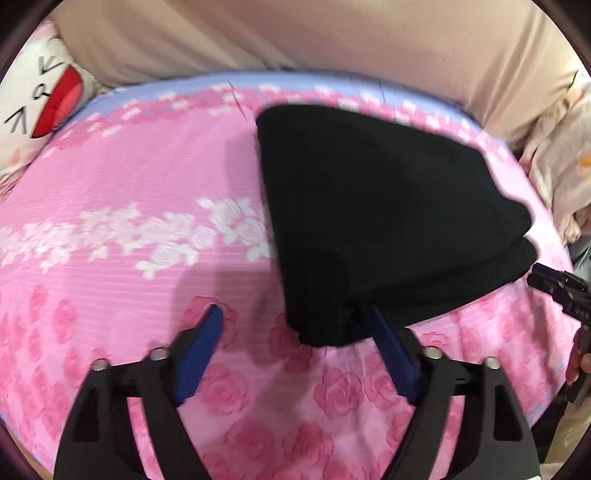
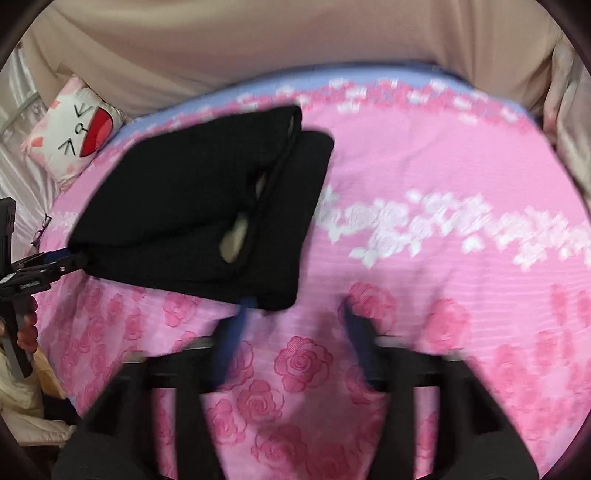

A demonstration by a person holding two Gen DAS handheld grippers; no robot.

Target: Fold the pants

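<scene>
The black pants (image 1: 373, 218) lie folded into a thick stack on the pink rose bedspread (image 1: 147, 184). My left gripper (image 1: 295, 314) is open at the stack's near left corner; its right finger (image 1: 391, 350) touches the cloth edge. In the right wrist view the pants (image 2: 207, 206) lie left of centre, with a pale lining showing at a fold. My right gripper (image 2: 291, 306) is open and blurred at the stack's near right corner, its left finger (image 2: 232, 339) at the cloth edge. Each gripper shows in the other's view: the right one (image 1: 561, 291), the left one (image 2: 40, 266).
A white cat-face cushion (image 1: 40, 107) lies at the bed's far left; it also shows in the right wrist view (image 2: 77, 136). A beige padded headboard (image 1: 314, 33) rises behind the bed. Pale bedding (image 1: 561, 166) is bunched at the right edge.
</scene>
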